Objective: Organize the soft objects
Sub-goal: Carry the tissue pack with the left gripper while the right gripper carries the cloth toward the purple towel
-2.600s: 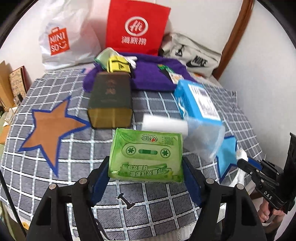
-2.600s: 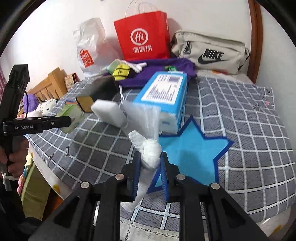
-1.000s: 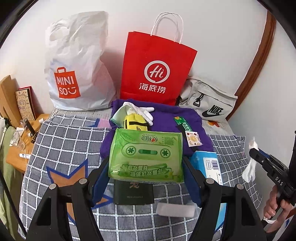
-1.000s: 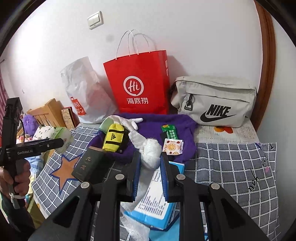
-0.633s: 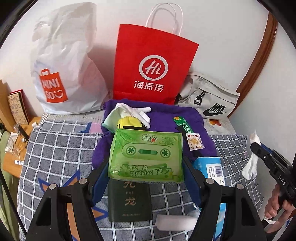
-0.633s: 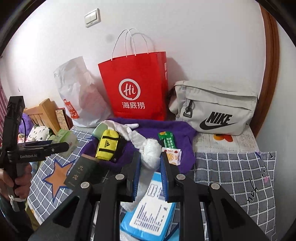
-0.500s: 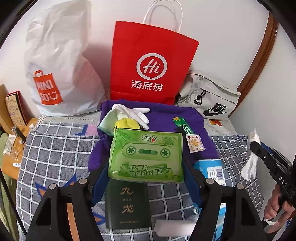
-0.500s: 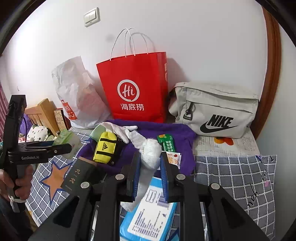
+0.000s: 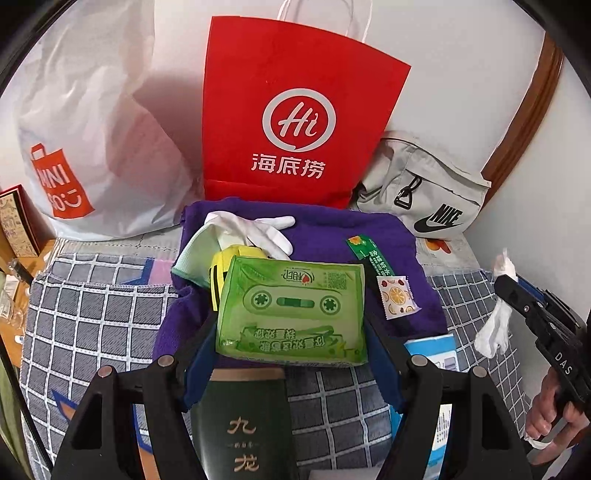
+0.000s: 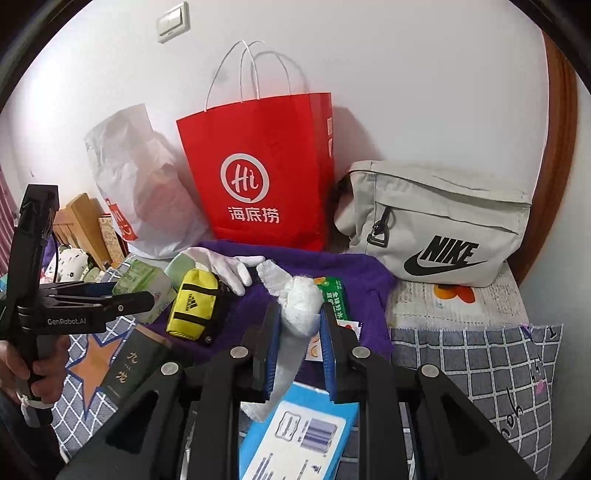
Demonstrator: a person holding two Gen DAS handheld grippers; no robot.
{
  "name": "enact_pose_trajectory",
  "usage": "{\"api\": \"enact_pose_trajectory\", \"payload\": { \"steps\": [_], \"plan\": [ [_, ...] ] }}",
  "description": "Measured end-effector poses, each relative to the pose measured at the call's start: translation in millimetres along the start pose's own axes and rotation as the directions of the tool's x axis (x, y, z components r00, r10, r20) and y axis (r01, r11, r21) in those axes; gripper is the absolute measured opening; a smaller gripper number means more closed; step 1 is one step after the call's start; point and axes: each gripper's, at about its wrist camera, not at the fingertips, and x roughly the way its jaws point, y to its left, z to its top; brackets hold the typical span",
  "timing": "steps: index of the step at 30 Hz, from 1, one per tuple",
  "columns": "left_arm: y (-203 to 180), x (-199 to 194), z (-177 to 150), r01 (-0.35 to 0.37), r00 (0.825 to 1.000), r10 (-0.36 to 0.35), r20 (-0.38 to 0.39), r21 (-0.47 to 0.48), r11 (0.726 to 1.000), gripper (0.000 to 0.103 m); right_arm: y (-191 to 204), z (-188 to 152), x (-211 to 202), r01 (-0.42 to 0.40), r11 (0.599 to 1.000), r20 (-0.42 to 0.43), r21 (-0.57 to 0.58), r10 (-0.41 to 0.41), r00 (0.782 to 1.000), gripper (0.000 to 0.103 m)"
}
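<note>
While each tongs grips one item, three bags (image 10: pixel 258 177) line the wall

A plain white wall (image 10: pixel 406 74) fills the upper half of the right wrist view, with a white light switch (image 10: pixel 173 22) at its upper left. A curved brown wooden trim (image 10: pixel 561 147) runs down the right edge. At the left edge stands light wooden furniture (image 10: pixel 79 221). A grey checked cover (image 9: pixel 96 317) spreads across the lower frame.
</note>
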Motion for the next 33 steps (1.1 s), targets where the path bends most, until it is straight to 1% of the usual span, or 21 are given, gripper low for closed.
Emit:
{"api": "enact_pose_trajectory", "payload": {
  "steps": [12,17,19,24,28,33],
  "plan": [
    [0.2,27.3,12.2,0.001,1.000,-0.001,-0.021,-0.003,1.000,0.072,-5.8,6.9,26.7,0.009,1.000,-0.023,-0.007,-0.009,1.000,0.021],
    [5.3,36.4,19.7,-0.013,1.000,0.013,-0.025,-0.014,1.000,0.072,-11.0,12.8,37.2,0.012,1.000,-0.028,-0.022,-0.012,1.000,0.021],
    [8.0,41.4,23.5,-0.012,0.999,0.011,-0.030,-0.025,1.000,0.072,-14.5,15.1,44.9,-0.009,1.000,-0.043,-0.013,0.008,0.999,0.021],
    [10.3,65.5,32.4,-0.012,0.997,0.009,-0.079,-0.036,0.999,0.072,-17.6,14.8,72.3,-0.114,0.993,-0.095,0.012,0.115,0.989,0.021],
    [10.5,82.1,37.4,-0.011,0.995,0.006,-0.099,-0.048,0.999,0.072,-15.6,9.4,96.9,-0.156,0.988,-0.146,0.014,0.156,0.977,0.021],
    [11.8,104.6,37.9,-0.027,0.991,0.019,-0.129,-0.055,0.998,0.072,-19.8,-1.5,130.0,-0.166,0.985,-0.218,0.039,0.171,0.961,0.021]
  ]
}}
